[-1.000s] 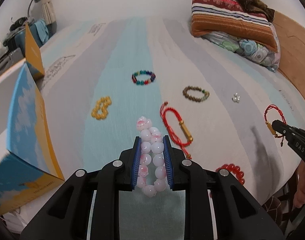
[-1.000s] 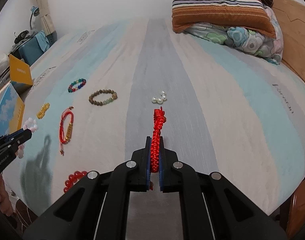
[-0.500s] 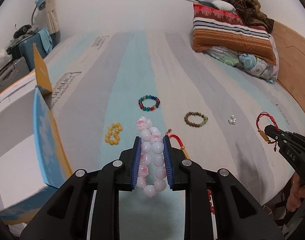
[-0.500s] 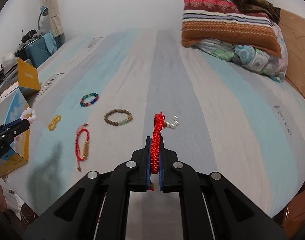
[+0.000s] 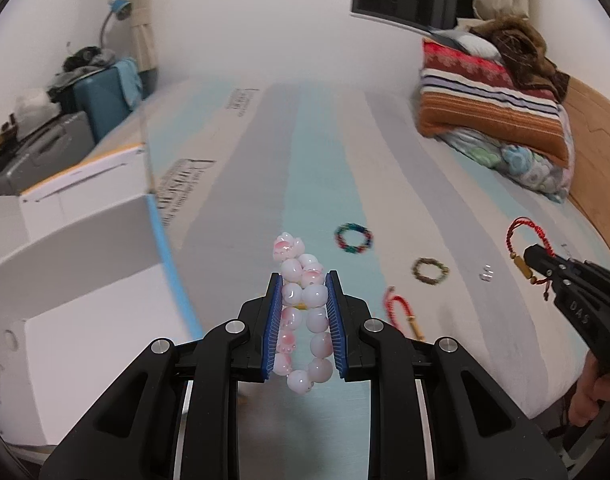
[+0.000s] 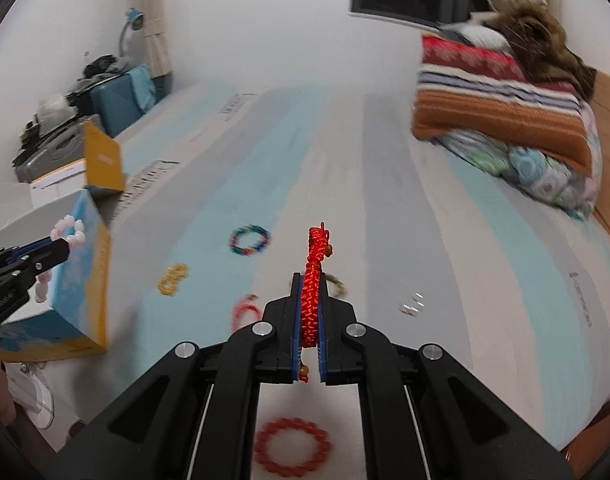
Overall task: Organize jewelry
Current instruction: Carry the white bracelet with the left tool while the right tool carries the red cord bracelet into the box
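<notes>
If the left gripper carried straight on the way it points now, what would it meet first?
Probably bare bedsheet. The left gripper, shut on the pink bead bracelet, aims along the bed between the white box and the multicolored bracelet; depth is uncertain.

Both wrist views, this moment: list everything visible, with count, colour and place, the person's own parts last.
pink-and-white bead bracelet: 1, clamped in left hand-held gripper
red cord bracelet: 1, clamped in right hand-held gripper
multicolour bead bracelet: 1, on bed, centre
brown bead bracelet: 1, on bed
yellow bead bracelet: 1, on bed, left
second red cord bracelet: 1, on bed, near
red bead bracelet: 1, near bed edge
pearl pieces: small white cluster, right
box: 1, blue, yellow, white inside, open, left
folded blankets: striped pile, far right
suitcase: 1, blue, far left
left hand-held gripper: black, blue pads
right hand-held gripper: black, blue pads
</notes>
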